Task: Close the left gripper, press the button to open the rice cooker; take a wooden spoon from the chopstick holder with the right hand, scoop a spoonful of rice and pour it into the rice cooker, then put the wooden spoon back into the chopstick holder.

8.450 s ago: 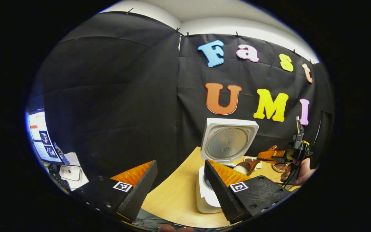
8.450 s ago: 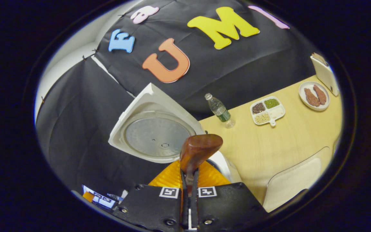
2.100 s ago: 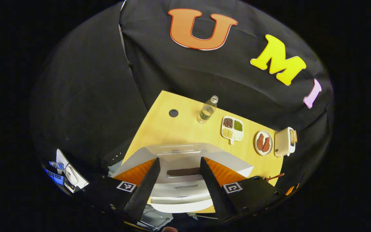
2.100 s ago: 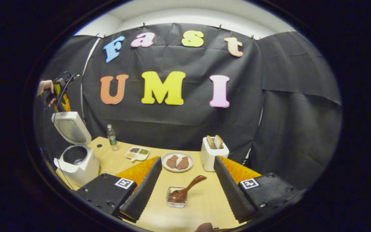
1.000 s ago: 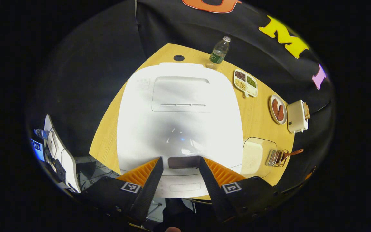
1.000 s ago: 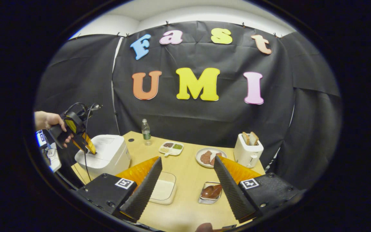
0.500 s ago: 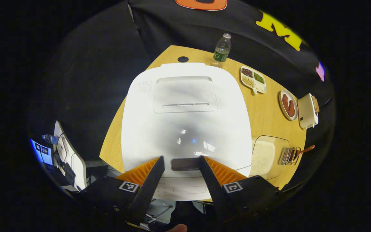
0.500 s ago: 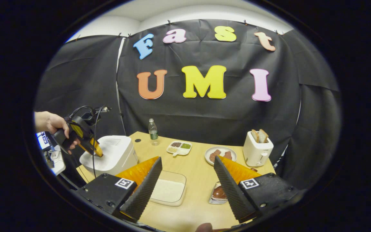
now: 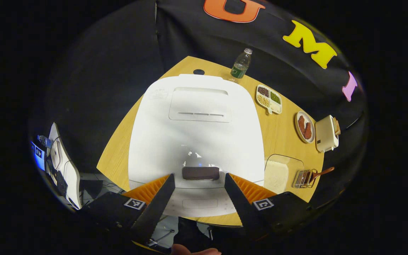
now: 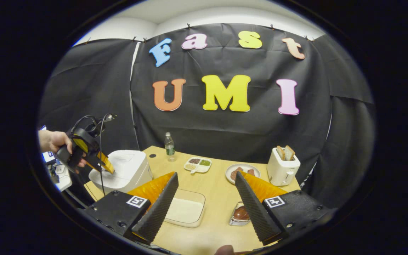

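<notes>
We can read no brand or label on anything here; the square markers on the grippers are just patterns. In the left gripper view our left gripper (image 9: 197, 186) hangs spread above the rice cooker (image 9: 197, 124), lid down, fingers either side of its dark front button (image 9: 200, 173) and not clearly touching it. Beside the cooker sits a clear tub of rice (image 9: 276, 174), then the chopstick holder (image 9: 304, 178) with the wooden spoon (image 9: 321, 172) leaning in it. In the right gripper view our right gripper (image 10: 206, 193) is spread and empty over the pale wood tabletop (image 10: 218, 198). Farther back stand a water bottle (image 10: 169, 145), a divided dish of beans (image 10: 197, 164), a plate (image 10: 242, 171) and a toaster (image 10: 282, 166) holding bread.
</notes>
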Tool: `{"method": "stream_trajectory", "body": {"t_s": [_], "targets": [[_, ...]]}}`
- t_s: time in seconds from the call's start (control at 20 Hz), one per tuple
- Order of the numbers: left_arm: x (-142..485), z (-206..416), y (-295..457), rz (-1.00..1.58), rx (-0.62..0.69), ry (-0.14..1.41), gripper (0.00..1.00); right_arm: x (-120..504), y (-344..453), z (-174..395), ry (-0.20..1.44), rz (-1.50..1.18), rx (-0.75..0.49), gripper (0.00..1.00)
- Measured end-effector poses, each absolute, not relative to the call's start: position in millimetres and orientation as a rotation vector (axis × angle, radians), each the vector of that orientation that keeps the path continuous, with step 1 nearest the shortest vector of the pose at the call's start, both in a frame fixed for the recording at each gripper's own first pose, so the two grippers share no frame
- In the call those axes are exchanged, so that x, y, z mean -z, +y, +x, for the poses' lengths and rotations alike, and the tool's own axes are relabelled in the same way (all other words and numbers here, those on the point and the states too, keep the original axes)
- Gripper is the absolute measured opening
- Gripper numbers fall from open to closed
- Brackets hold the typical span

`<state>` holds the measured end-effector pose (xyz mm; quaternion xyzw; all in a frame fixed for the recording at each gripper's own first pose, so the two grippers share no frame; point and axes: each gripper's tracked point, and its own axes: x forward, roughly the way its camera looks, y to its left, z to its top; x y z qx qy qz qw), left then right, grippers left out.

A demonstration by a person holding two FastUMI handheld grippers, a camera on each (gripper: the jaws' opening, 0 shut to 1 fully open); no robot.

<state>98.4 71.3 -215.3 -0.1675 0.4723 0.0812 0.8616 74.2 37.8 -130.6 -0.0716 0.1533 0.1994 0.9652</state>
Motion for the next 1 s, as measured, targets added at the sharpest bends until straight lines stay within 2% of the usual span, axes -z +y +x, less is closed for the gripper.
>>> {"method": "stream_trajectory", "body": {"t_s": [0.25, 0.7, 1.0], "targets": [[156.2, 90.5, 66.6, -0.361, -0.162, 0.764, 0.95, 112.4, 57.8, 70.4, 0.272, -0.142, -0.394, 1.00], [-1.3, 46.4, 66.4, -0.265, -0.140, 0.132, 0.95, 56.4, 82.5, 51.0, 0.160, -0.041, -0.310, 1.00], [-39.2, -0.9, 55.3, -0.143, -0.113, -0.092, 0.95, 14.7, 92.8, 24.6, 0.072, -0.035, -0.270, 1.00]]}}
